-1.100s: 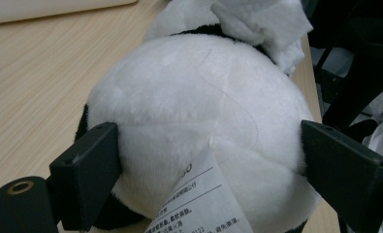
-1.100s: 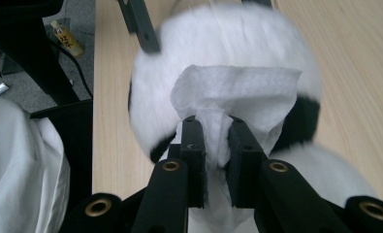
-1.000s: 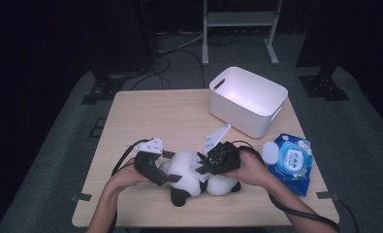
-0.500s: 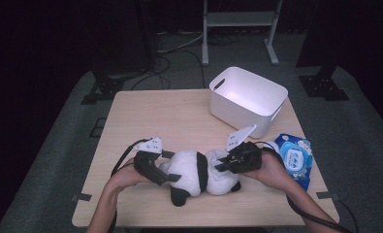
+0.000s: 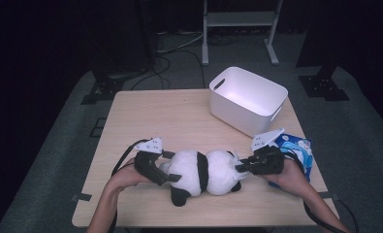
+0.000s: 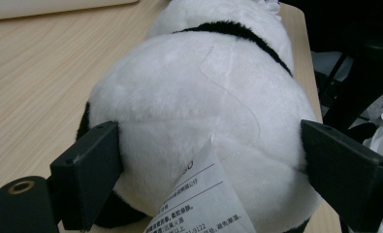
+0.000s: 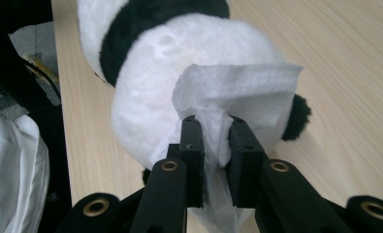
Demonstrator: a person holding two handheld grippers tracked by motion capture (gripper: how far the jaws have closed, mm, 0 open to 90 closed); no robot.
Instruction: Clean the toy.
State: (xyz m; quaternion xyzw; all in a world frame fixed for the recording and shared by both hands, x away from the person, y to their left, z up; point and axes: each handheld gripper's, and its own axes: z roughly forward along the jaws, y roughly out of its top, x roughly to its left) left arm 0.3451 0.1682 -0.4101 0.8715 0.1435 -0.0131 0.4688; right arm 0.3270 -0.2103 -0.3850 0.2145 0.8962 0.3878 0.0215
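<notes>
Right gripper (image 5: 242, 167) pinching a tissue (image 7: 237, 92), has slid outward from the panda's (image 5: 203, 170) middle to its head end, probably mid-wipe. Left gripper (image 5: 167, 170) clamps panda's rear, panda lying on table (image 5: 155, 111).

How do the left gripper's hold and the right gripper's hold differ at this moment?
The left gripper has its jaws spread wide around the panda plush's rear end; the right gripper has its jaws nearly together, pinching a thin white tissue. The left grips the toy itself; the right presses the tissue against the toy's head end. Both sit low over the table.
</notes>
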